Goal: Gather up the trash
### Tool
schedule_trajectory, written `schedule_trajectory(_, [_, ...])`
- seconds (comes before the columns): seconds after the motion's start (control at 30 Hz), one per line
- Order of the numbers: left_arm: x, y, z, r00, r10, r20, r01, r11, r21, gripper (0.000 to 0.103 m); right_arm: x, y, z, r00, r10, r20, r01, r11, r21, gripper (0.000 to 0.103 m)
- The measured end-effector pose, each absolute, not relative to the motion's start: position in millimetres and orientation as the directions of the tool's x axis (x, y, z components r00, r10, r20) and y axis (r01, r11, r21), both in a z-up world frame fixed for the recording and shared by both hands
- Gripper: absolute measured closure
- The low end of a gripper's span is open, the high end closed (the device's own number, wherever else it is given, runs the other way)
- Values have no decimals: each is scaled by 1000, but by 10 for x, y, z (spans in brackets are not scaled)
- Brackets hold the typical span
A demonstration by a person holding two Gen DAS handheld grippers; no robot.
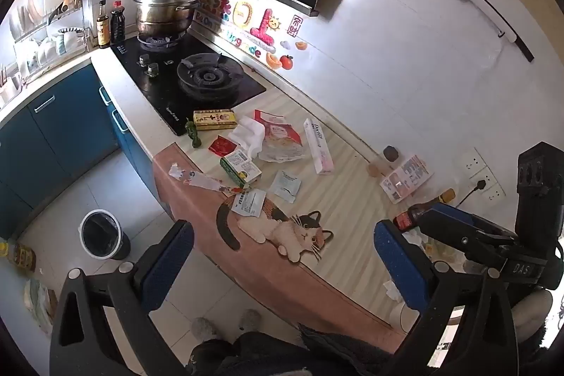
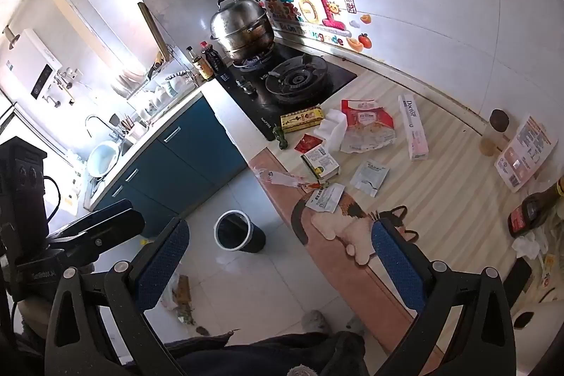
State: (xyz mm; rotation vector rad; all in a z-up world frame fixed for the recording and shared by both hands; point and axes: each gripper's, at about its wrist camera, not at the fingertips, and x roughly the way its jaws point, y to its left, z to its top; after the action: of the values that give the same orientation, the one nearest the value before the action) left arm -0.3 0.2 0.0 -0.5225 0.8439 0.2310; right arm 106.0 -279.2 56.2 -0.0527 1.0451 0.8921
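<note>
Both the left gripper [image 1: 282,256] and right gripper [image 2: 280,256] stood spread wide, holding nothing. Crumpled wrappers and small cartons [image 1: 261,147] lay scattered mid-counter on the cat-printed striped mat [image 1: 345,199], beside the hob's near edge. A black round bin [image 2: 234,231] stood on the floor below the counter's front edge.

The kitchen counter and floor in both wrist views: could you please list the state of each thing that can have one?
Left gripper: open, fingers empty.
Right gripper: open, fingers empty.
Trash bin: upright on the floor, uncovered, black liner inside.
Steamer pot: lid on, sitting on the far burner.
Near burner: bare, no flame visible.
Red-and-white bag: lying flat, torn open.
White toothpaste box: lying flat on the mat.
Dark bottle: lying on its side.
</note>
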Motion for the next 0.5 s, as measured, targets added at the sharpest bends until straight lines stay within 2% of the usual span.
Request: schedule_trajectory(0.5, [-28, 75, -30, 644, -4, -765, -405, 846, -346, 0, 1071, -2723, 564, 193, 601, -776, -658, 665, 352, 0])
